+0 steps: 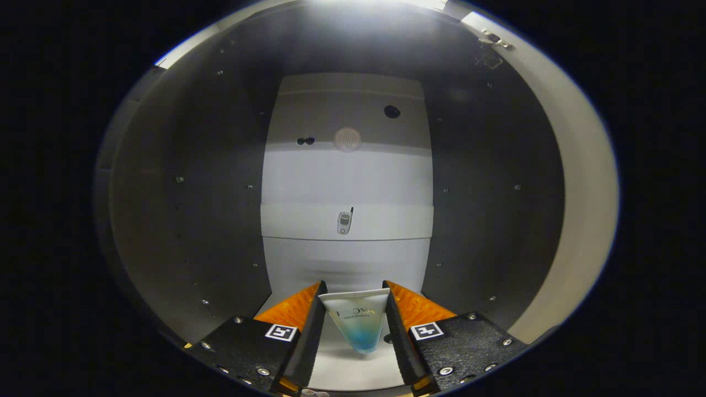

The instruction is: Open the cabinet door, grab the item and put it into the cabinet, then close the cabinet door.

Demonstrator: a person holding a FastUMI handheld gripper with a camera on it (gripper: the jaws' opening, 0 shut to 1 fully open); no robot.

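Inside cabinet (182, 220), tool (353, 295) pinches tapered tube (357, 322).

The fingers (353, 295) are inside the cabinet (182, 220) and press on a tube (357, 322) between them. Dark side walls (485, 220) close at 9 and 3 o'clock. At 12 o'clock, free room reaches the white back wall (347, 176).

Dim dark side panels (187, 220), bright glare overhead, perhaps lamp.
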